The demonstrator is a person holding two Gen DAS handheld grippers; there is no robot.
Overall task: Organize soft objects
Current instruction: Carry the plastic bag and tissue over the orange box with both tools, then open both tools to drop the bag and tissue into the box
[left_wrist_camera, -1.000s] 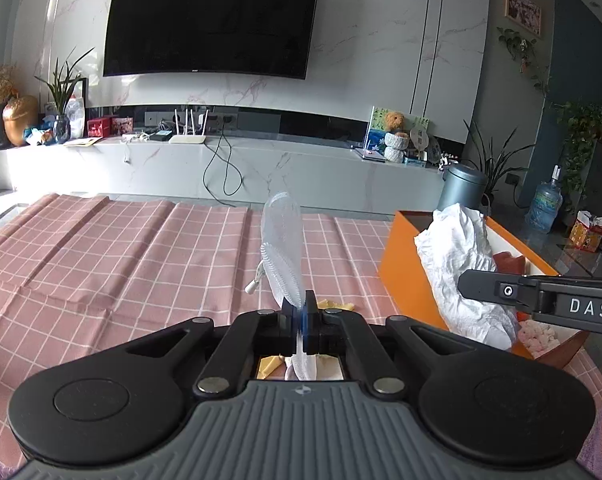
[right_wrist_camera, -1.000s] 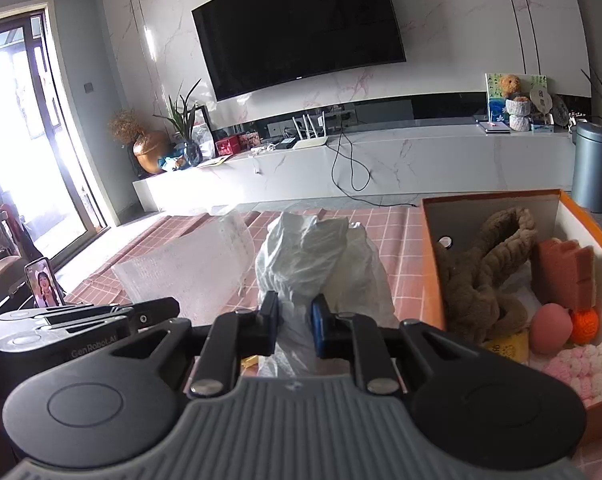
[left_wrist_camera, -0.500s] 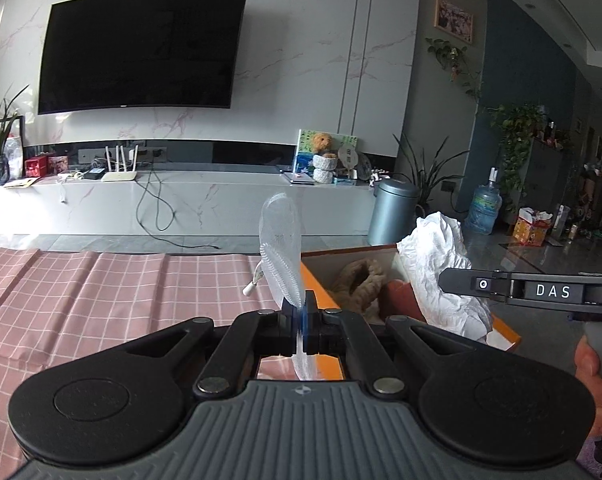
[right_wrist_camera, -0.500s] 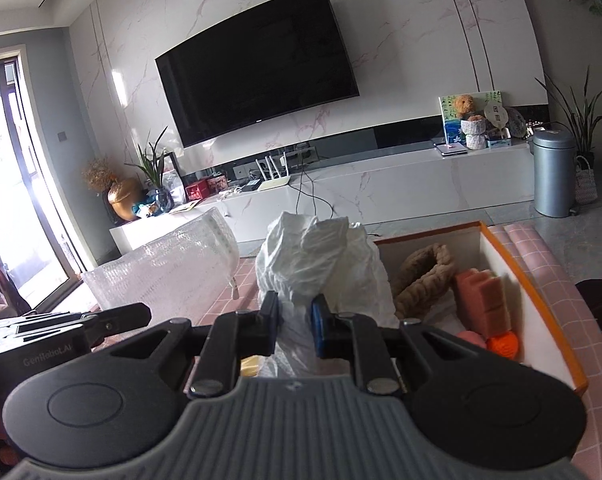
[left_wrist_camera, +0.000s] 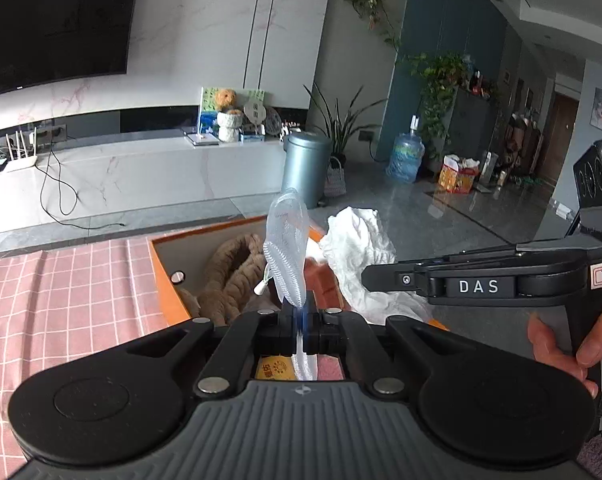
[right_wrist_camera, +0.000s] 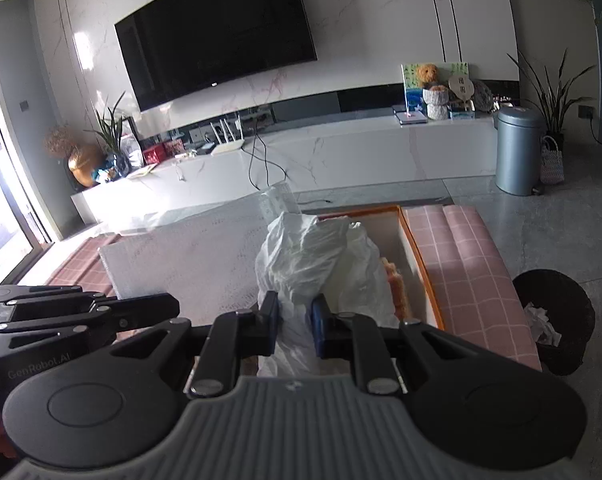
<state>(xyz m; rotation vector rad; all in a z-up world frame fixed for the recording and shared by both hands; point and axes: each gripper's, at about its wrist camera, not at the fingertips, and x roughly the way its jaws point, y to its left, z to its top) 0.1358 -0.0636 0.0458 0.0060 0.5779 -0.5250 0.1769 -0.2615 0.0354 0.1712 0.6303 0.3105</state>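
The left gripper (left_wrist_camera: 301,316) is pinching a clear bubble-wrap sheet (left_wrist_camera: 287,248) edge-on, so its full spread is showing only in the right view (right_wrist_camera: 189,256). The right gripper (right_wrist_camera: 293,326) is clamping a crumpled white plastic bag (right_wrist_camera: 313,264), which is hiding much of the orange box (right_wrist_camera: 421,268) beneath. A brown knotted plush (left_wrist_camera: 233,272) is lying inside the box; the items beside it are too covered to make out.

Crinkly white plastic bag (right_wrist_camera: 313,256), clear bubble wrap (left_wrist_camera: 287,248), checked cloth (left_wrist_camera: 61,300)
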